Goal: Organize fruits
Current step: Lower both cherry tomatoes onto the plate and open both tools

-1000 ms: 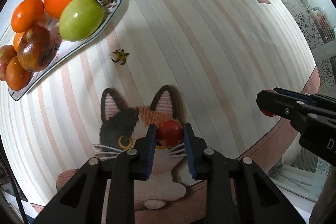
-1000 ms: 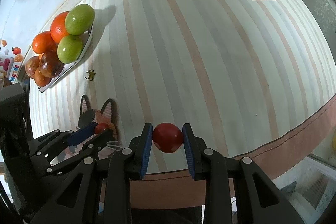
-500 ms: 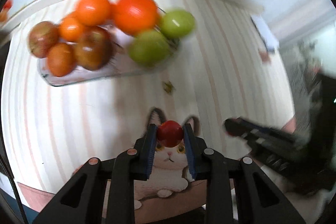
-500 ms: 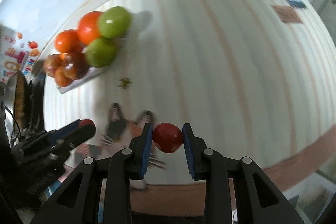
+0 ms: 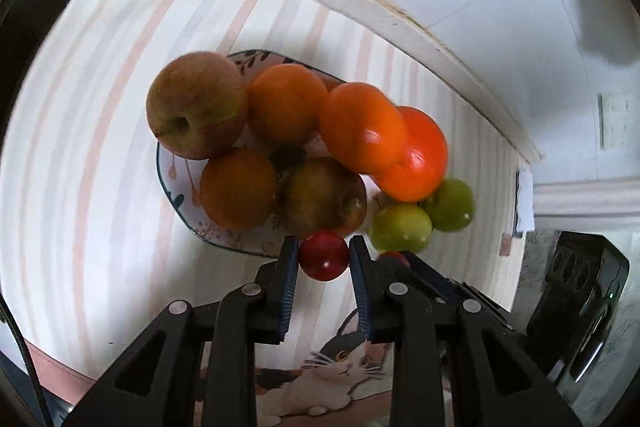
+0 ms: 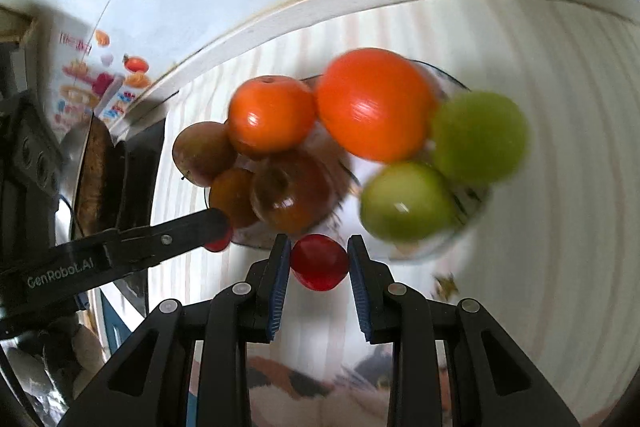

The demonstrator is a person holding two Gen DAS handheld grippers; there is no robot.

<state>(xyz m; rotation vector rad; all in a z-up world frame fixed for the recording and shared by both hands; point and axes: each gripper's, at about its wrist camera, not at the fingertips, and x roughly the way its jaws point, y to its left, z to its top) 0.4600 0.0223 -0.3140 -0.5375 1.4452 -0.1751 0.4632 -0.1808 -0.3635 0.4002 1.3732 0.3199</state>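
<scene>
A: Nearest the lens, what did each gripper carry?

B: The left gripper (image 5: 324,261) was clamped on a small red fruit (image 5: 324,255). The right gripper (image 6: 319,261) held a second red fruit (image 6: 319,261) pinched the same way, its jaws narrow around it.

A: And where did the plate lie from them?

B: Straight ahead and below both pairs of jaws. The plate (image 5: 176,201) sat on the striped tablecloth (image 5: 80,147) near the table's far edge by the wall, heaped with fruit. The left gripper's fruit hung just off the plate's near rim, in front of the dark apple (image 5: 322,197). The right gripper's hung between that apple and the green fruit (image 6: 406,201). Both looked about equally close; neither round fruit had a long axis to line up.

A: What had changed over the last second?

B: Both hands had swung from above the cat mat (image 5: 340,367) toward the plate, which had lain well off to the left. The grips were unchanged.
</scene>
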